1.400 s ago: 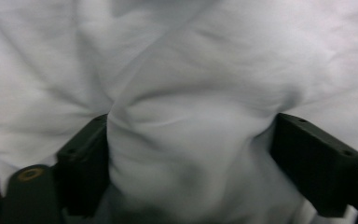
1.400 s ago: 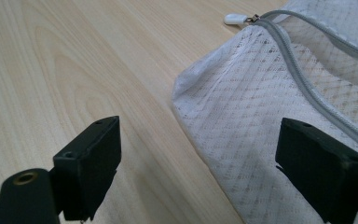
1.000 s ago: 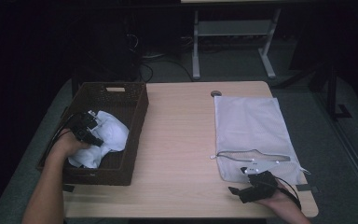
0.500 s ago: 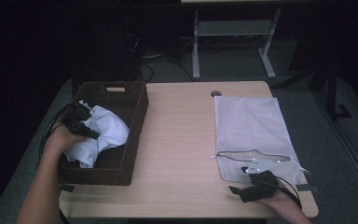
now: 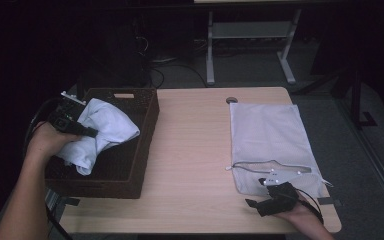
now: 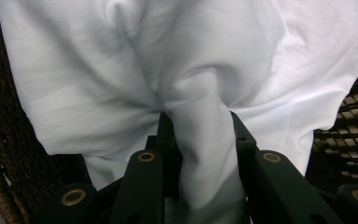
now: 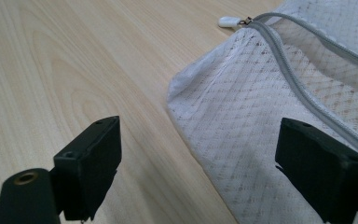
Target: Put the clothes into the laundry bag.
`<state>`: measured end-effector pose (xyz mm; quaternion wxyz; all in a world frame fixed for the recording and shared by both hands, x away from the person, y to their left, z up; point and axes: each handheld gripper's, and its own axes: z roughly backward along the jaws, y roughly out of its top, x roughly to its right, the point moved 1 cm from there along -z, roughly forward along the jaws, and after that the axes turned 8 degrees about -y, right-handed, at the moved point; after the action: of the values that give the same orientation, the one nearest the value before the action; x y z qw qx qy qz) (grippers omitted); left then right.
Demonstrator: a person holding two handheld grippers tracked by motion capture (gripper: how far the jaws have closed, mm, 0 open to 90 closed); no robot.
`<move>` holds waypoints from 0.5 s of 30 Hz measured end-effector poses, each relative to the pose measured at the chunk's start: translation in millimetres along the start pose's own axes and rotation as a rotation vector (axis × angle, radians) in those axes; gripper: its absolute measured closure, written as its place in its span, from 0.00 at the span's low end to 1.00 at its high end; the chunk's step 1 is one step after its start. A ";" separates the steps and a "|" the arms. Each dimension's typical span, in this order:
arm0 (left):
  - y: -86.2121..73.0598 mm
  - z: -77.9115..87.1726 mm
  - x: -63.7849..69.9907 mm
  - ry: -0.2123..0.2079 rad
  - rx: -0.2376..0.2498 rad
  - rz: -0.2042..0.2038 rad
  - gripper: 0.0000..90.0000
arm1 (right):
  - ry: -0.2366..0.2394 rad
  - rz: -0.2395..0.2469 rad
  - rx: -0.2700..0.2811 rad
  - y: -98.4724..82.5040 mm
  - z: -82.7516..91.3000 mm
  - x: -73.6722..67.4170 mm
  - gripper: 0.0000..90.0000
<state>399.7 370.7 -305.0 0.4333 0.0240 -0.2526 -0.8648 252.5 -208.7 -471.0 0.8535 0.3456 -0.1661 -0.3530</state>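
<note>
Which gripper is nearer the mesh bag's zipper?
Right. The right gripper sits at the mesh bag's near edge, just below the zipper, jaws open. The left gripper is across the table over the basket, clamped on white cloth.

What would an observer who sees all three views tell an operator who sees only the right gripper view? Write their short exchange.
Operator: I see a mesh bag on a table, between open jaws. What is the left gripper doing?
Observer: It is clamped on a bunch of white cloth.
Operator: Where is that cloth?
Observer: Over a dark woven basket, with its lower end hanging down inside.
Operator: And where is the basket from my bag?
Observer: At the table's left end. The bag lies at the right end, with bare wood between them.
</note>
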 end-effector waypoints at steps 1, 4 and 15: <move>1.1 3.2 2.2 -0.005 0.008 0.000 0.80 | 0.000 0.000 0.000 0.1 0.1 0.0 0.16; 4.6 10.9 9.1 -0.019 0.021 -0.005 0.80 | -0.001 -0.002 0.000 0.2 0.0 0.0 0.16; 24.9 20.3 49.1 -0.085 0.080 -0.055 0.80 | -0.003 -0.007 0.002 0.2 0.7 0.7 0.16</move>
<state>382.2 329.4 -267.2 0.3970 0.0117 -0.3045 -0.8658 252.7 -209.4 -470.3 0.8516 0.3466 -0.1665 -0.3563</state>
